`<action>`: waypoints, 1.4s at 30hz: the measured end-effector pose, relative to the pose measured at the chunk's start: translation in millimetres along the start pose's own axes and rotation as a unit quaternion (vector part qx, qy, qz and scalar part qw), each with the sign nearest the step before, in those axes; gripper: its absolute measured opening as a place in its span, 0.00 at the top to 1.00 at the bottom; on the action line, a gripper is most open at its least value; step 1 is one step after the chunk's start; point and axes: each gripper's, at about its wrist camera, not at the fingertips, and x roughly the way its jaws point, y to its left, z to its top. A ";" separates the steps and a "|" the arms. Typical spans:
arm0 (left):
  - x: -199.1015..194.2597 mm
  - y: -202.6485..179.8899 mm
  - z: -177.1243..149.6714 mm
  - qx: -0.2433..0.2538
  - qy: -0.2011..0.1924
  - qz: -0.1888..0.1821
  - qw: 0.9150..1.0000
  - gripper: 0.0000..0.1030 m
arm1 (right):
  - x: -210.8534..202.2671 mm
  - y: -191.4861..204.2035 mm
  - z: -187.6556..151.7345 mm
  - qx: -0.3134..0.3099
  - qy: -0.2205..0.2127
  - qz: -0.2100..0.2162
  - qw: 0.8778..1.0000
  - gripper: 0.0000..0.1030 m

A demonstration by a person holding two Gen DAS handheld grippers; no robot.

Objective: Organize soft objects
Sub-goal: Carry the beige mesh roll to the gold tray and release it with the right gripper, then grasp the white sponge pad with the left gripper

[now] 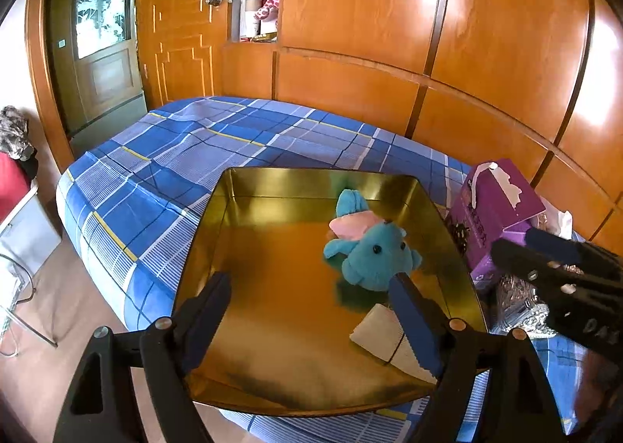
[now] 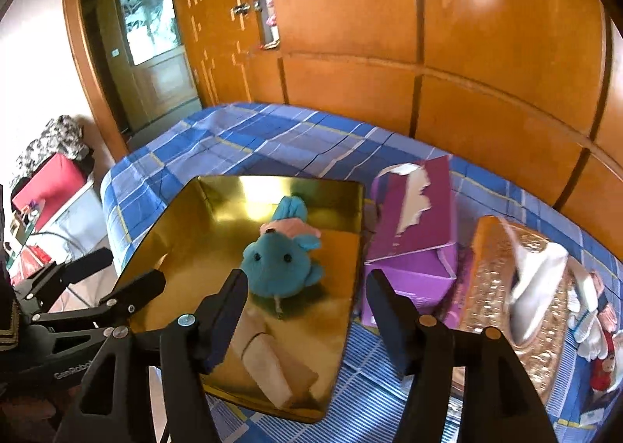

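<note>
A blue plush toy point(image 1: 370, 248) with a pink patch lies inside a shiny gold tray point(image 1: 241, 201) on the bed. It also shows in the right wrist view point(image 2: 278, 262), in the same tray point(image 2: 218, 190). A white folded cloth point(image 1: 383, 338) lies in the tray's near right corner. My left gripper point(image 1: 311, 289) is open and empty above the tray, its right fingertip just in front of the toy. My right gripper point(image 2: 307, 283) is open and empty, hovering over the tray's right edge near the toy.
A purple tissue box point(image 2: 412, 225) stands right of the tray, a gold patterned box point(image 2: 502, 287) with a white item beyond it. The blue plaid bed point(image 1: 202, 143) runs to the wooden wardrobe wall point(image 1: 389, 34). A small doll point(image 2: 599, 341) lies far right.
</note>
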 end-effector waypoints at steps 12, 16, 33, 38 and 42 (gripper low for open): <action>-6.2 -13.2 -2.6 0.017 -0.002 -0.012 1.000 0.19 | -53.1 -40.4 -12.9 0.037 -0.070 -0.060 0.995 0.38; -9.7 -19.4 -0.6 0.026 -0.006 -0.018 0.999 0.19 | -72.8 -68.1 -25.6 0.061 -0.080 -0.084 0.991 0.38; -48.4 -151.7 49.5 0.182 -0.054 -0.154 0.970 0.19 | -113.8 -233.7 -180.0 0.227 0.031 -0.238 0.944 0.38; -42.0 -228.4 62.8 0.238 -0.021 -0.205 0.949 0.19 | -118.6 -253.1 -207.1 0.263 0.037 -0.242 0.933 0.38; -23.8 -295.9 73.2 0.251 0.042 -0.244 0.936 0.19 | -119.3 -262.8 -217.1 0.280 0.033 -0.240 0.929 0.38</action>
